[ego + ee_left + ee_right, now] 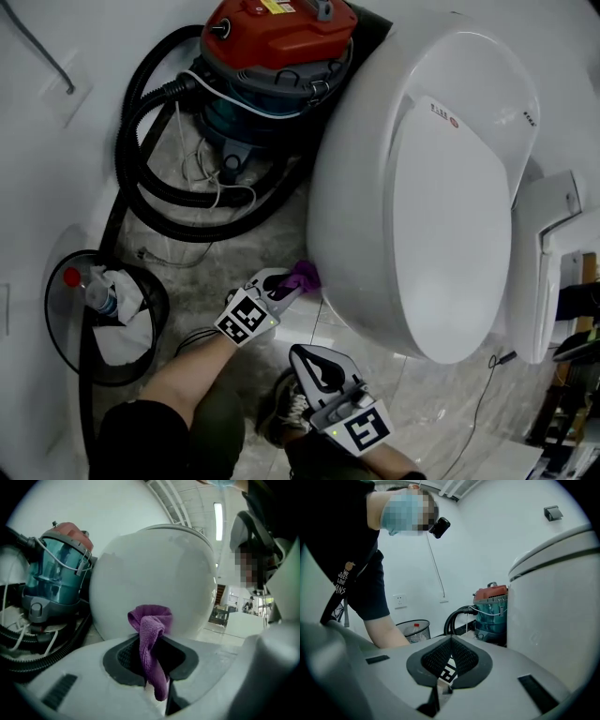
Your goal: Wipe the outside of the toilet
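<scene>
Right gripper (pixel 302 358): nearest item, at the near edge of the head view, held low over the tiled floor (pixel 281 225). Its jaws (pixel 451 641) were closed together with nothing between them, clear of the toilet.

Toilet (pixel 412 187): largest item, white, rounded, with its lid down. It filled the right half of the scene. Its outer wall showed as a broad curve in the left gripper view (pixel 150 573) and stood at the right in the right gripper view (pixel 553 611).

Vacuum cleaner (pixel 272 56): red top on a teal drum, standing at the far side just left of the toilet. It also showed in the left gripper view (pixel 56 573).

Hose (pixel 141 178): black and ribbed, looped on the floor to the left of the vacuum cleaner.

Waste basket (pixel 56 281): black wire mesh, on the left. It held white paper (pixel 127 319) and a bottle (pixel 94 291) with a red cap.

Forearm (pixel 187 375): bare, reaching from the near left up to the left gripper.

Left gripper (pixel 292 289): low beside the toilet's near left flank, with its jaws (pixel 152 644) closed on the cloth.

Cloth (pixel 305 275): purple and bunched. One end hung down between the left jaws, and the folded end (pixel 150 620) stood up against the lower outer wall of the toilet, seemingly touching it.

Shoe (pixel 286 408): laced, on the floor between the two grippers.
</scene>
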Demonstrator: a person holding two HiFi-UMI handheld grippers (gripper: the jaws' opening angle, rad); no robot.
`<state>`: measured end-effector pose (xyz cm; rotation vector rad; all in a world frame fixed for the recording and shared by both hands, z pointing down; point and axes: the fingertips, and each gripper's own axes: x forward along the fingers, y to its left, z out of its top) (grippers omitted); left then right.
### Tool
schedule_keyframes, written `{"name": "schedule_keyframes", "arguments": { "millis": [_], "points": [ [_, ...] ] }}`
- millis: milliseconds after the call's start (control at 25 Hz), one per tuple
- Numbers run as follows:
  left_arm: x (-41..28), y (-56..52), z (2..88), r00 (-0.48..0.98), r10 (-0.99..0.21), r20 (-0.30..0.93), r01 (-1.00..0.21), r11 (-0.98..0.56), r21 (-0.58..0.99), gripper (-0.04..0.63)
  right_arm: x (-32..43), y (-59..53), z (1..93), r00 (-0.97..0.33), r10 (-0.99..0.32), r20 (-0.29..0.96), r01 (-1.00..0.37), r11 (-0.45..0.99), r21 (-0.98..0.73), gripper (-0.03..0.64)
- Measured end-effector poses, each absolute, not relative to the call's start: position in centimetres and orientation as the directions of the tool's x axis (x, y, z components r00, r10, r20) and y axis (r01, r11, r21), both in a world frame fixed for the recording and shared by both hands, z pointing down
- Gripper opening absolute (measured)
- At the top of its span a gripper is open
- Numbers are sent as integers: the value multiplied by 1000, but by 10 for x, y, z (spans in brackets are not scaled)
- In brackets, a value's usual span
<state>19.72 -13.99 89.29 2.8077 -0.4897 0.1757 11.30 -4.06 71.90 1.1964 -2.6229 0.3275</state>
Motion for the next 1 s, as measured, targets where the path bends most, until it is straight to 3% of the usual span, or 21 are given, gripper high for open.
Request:
{"name": "schedule_keyframes", "arguments": {
  "millis": [360, 1000],
  "points": [
    [192, -209, 888, 881, -451, 146, -474, -844, 251, 67, 124, -43, 729, -632, -702, 329, -764, 636, -109, -2],
    [194, -375, 874, 720, -613, 324, -677, -724, 133, 64, 123, -40, 734, -698, -637, 327, -702, 698, -139, -2]
  ]
}}
